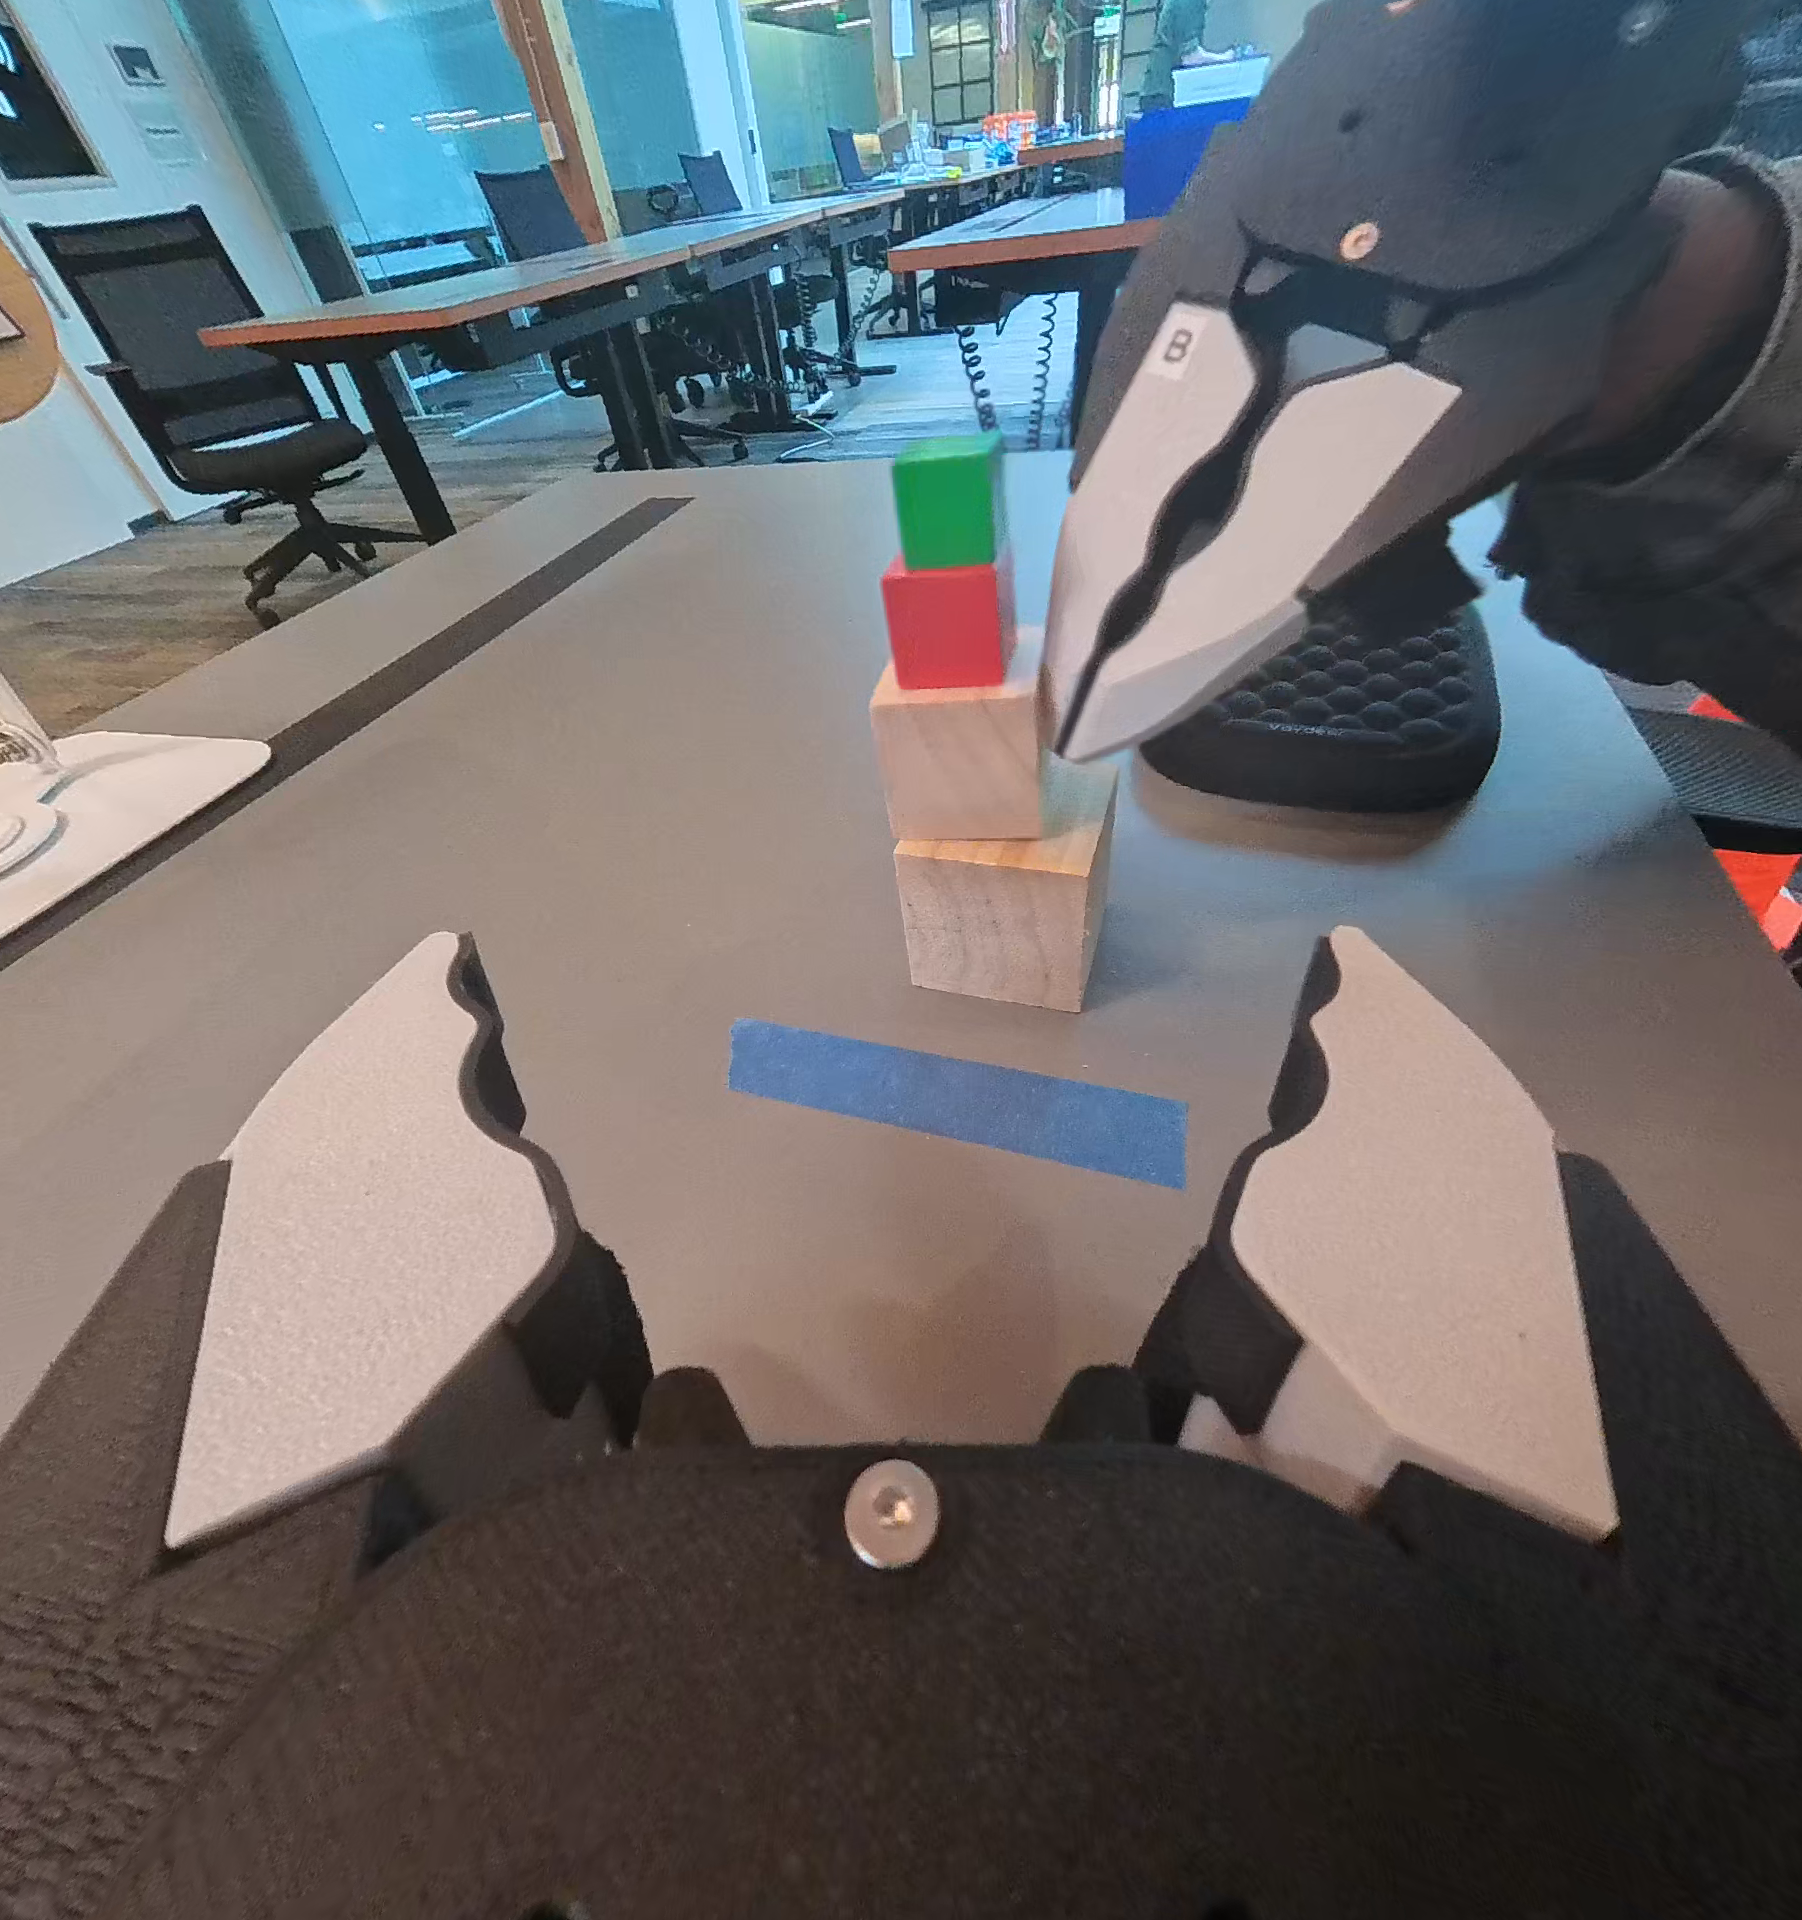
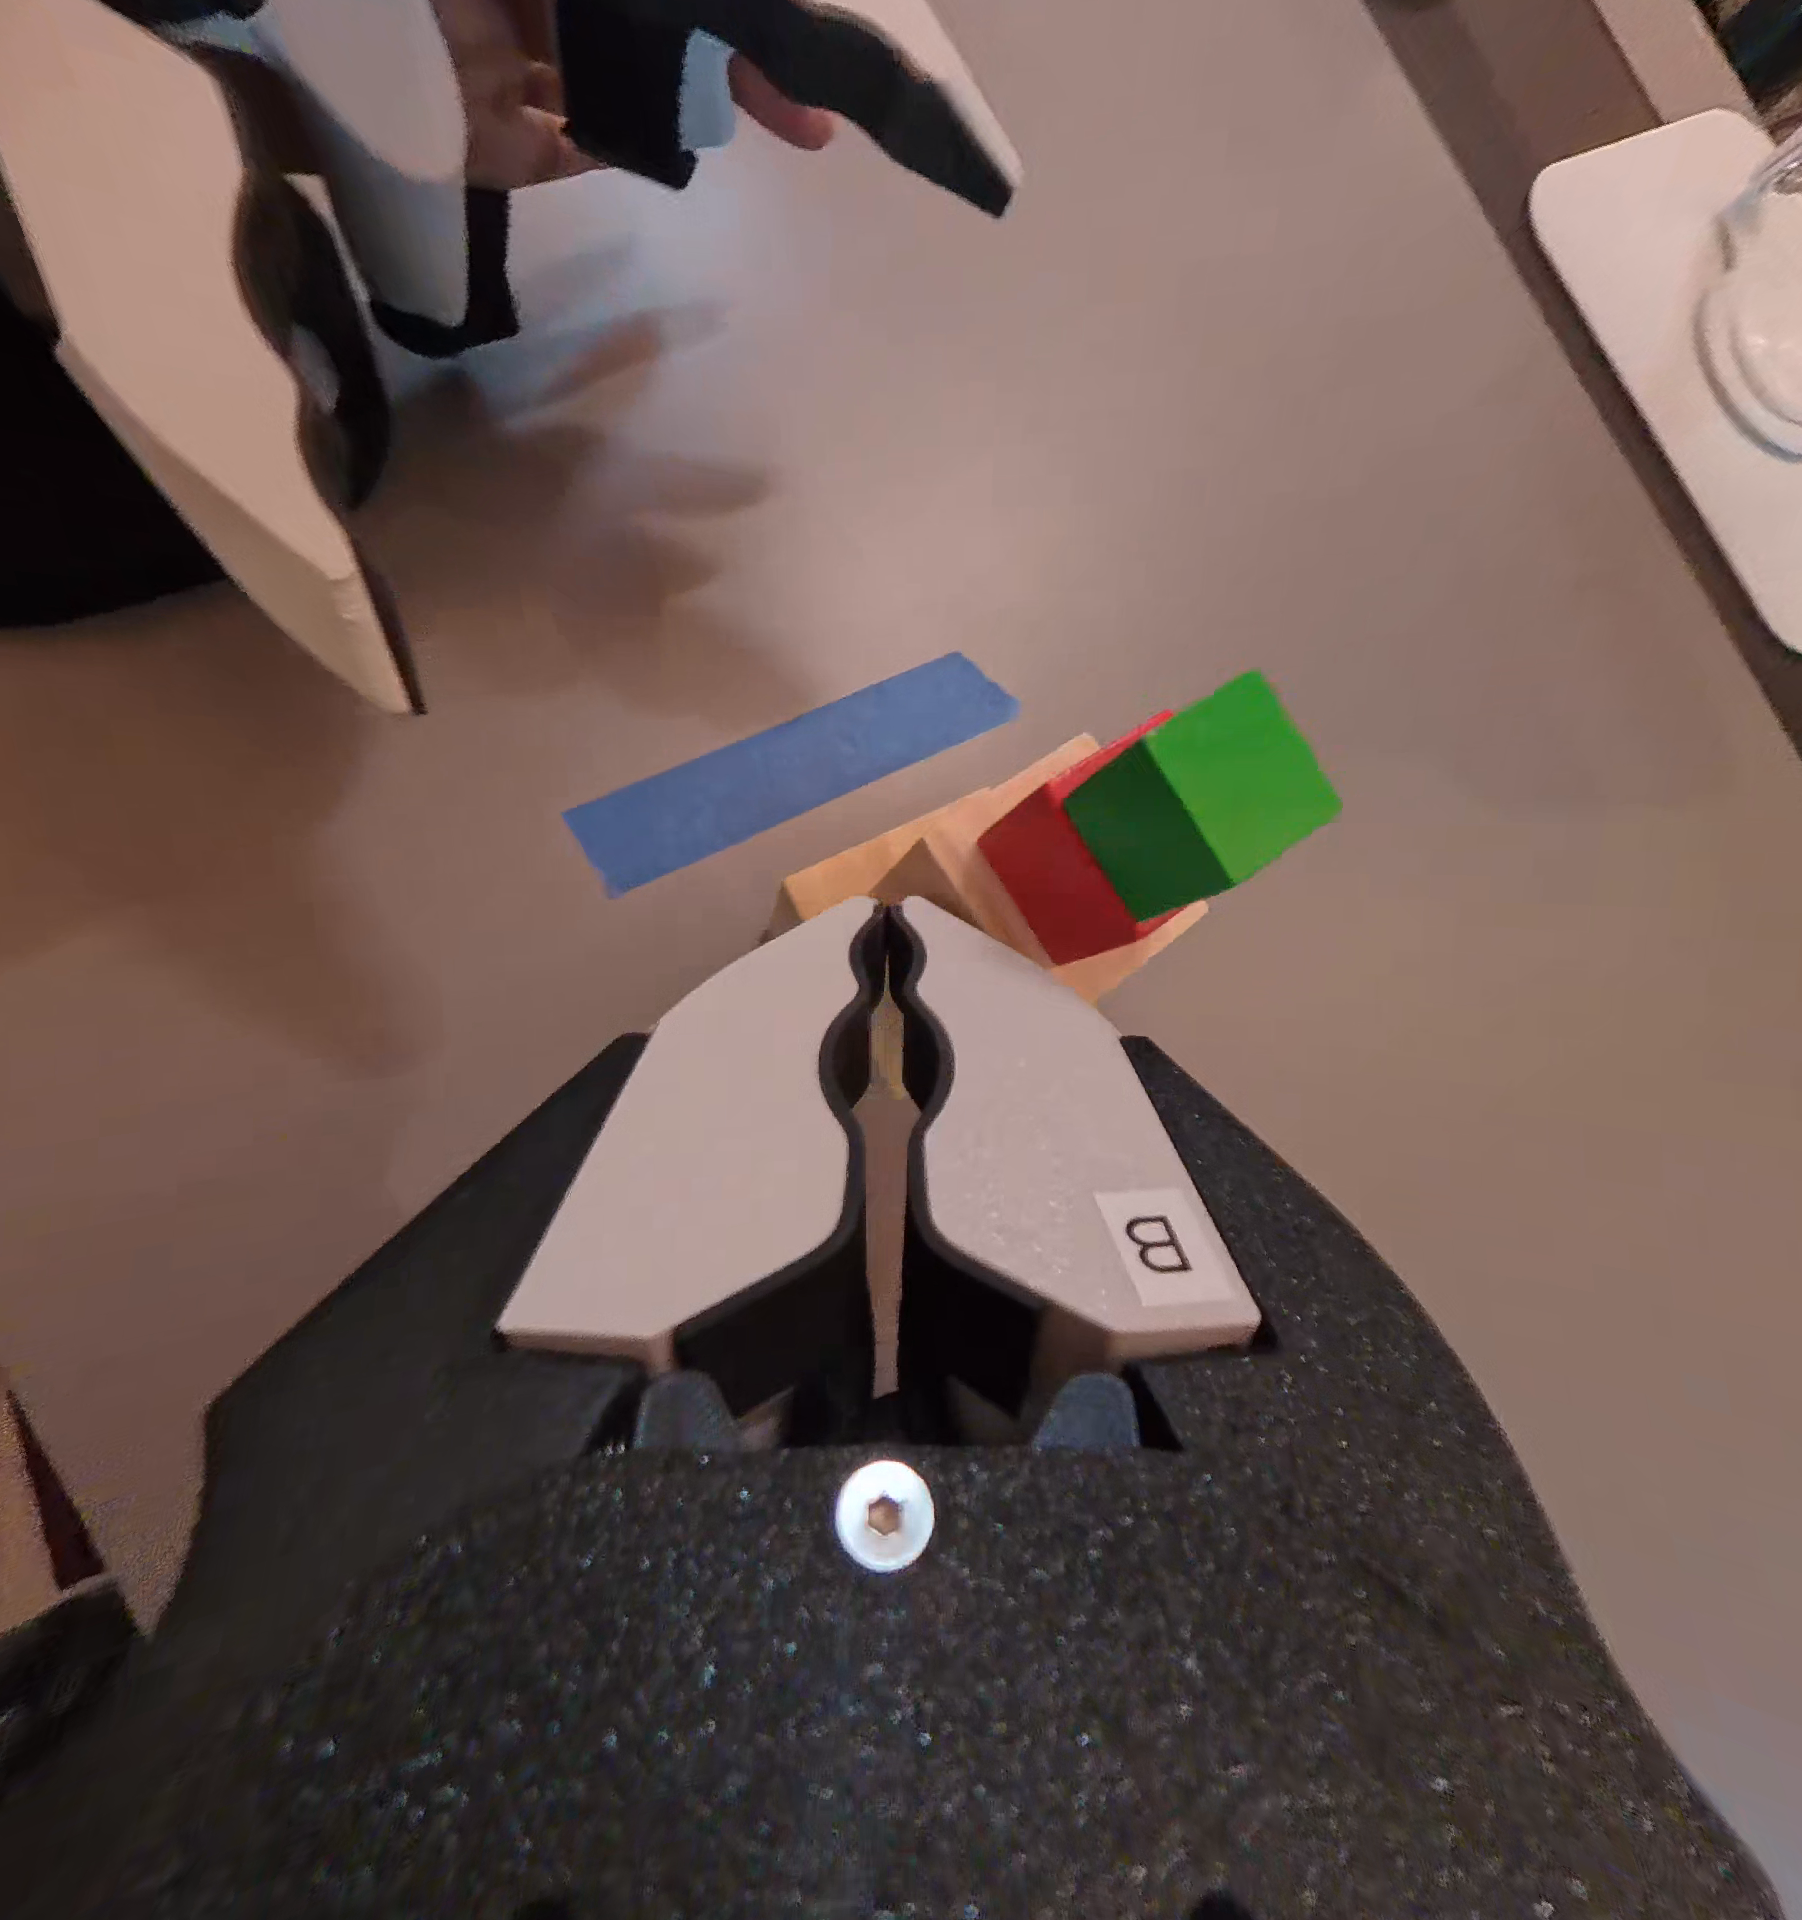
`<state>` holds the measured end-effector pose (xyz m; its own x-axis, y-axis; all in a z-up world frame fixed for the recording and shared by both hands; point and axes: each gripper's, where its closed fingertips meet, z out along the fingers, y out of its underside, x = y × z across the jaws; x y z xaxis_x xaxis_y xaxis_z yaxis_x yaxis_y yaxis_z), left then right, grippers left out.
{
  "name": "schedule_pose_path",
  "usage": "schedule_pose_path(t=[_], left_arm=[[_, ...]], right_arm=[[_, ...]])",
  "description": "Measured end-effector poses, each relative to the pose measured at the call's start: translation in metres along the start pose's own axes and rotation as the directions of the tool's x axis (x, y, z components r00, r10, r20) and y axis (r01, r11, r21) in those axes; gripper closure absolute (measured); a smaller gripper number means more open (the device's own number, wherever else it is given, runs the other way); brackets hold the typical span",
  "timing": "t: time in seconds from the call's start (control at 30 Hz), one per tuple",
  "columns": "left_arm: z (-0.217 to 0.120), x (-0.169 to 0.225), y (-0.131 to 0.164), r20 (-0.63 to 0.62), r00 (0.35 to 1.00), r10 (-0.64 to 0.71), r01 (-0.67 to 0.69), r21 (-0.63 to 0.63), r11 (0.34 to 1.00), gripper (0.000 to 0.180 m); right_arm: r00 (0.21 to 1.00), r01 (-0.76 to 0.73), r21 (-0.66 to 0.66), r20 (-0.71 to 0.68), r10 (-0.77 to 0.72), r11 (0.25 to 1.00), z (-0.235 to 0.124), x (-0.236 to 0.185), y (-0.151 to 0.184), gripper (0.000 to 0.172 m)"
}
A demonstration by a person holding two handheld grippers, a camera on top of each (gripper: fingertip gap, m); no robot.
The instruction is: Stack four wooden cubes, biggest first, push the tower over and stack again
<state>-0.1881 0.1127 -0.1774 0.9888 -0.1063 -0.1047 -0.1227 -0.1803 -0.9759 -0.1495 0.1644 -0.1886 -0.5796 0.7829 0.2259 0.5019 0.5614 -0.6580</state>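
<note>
Four wooden cubes stand as a tower on the grey table (image 1: 564, 790), just behind a strip of blue tape (image 1: 954, 1099): a large bare-wood cube (image 1: 1001, 920) at the bottom, a second bare-wood cube (image 1: 954, 764) shifted off its left edge, then a smaller red cube (image 1: 947, 623) and a small green cube (image 1: 944, 504). The offset suggests the push is under way.

Closed to a blunt wedge with nothing between its fingers, the right gripper (image 1: 1068, 743) touches the second cube's right face, a sensible shape for shoving. The left gripper (image 1: 886, 1049) hangs back near the tape, jaws spread wide and empty, clear of the likely fall.

A black honeycomb-textured pad (image 1: 1344, 717) lies behind the right gripper; a white lamp base (image 1: 97, 800) sits far left.
</note>
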Motion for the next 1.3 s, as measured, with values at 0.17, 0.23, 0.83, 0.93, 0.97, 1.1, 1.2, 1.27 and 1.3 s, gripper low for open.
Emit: schedule_pose_path(t=[0.17,0.23,0.83,0.93,0.97,1.1,1.2,1.27,1.3], left_arm=[[0.0,0.0,0.0,0.0,1.0,-0.001,0.001,0.003,1.0,0.04],[0.0,0.0,0.0,0.0,1.0,0.001,-0.001,0.0,1.0,0.04],[0.002,0.001,0.005,-0.009,1.0,-0.002,0.002,-0.025,1.0,0.04],[0.003,0.001,0.006,-0.008,1.0,-0.007,0.007,-0.028,1.0,0.04],[0.003,0.001,0.006,-0.009,1.0,-0.007,0.007,-0.029,1.0,0.04],[0.003,0.002,0.006,-0.012,1.0,-0.004,0.003,-0.032,0.999,0.04],[0.003,0.001,0.006,-0.011,1.0,-0.005,0.004,-0.032,0.999,0.04],[0.003,0.001,0.006,-0.008,1.0,-0.005,0.005,-0.032,0.999,0.04],[0.002,0.001,0.006,-0.007,1.0,-0.006,0.006,-0.031,1.0,0.04]], right_arm=[[0.999,-0.004,0.036,-0.034,0.005,0.999,0.005,0.017,-0.007,0.172],[0.999,0.0,0.038,-0.052,0.002,0.999,0.007,0.024,-0.007,0.172],[0.873,-0.062,0.48,0.451,-0.186,0.875,-0.033,0.017,-0.009,0.038],[0.864,-0.029,0.399,0.471,-0.177,0.917,-0.022,0.014,0.004,0.066],[0.867,0.008,0.35,0.464,-0.181,0.937,-0.017,0.013,0.008,0.072],[0.866,0.204,0.125,0.441,-0.238,0.971,0.002,0.009,0.019,0.086],[0.837,0.357,-0.024,0.453,-0.308,0.934,0.018,0.005,0.024,0.089],[0.815,0.428,-0.087,0.467,-0.343,0.9,0.026,0.003,0.025,0.09],[0.808,0.453,-0.109,0.47,-0.356,0.885,0.03,0.002,0.025,0.09]])
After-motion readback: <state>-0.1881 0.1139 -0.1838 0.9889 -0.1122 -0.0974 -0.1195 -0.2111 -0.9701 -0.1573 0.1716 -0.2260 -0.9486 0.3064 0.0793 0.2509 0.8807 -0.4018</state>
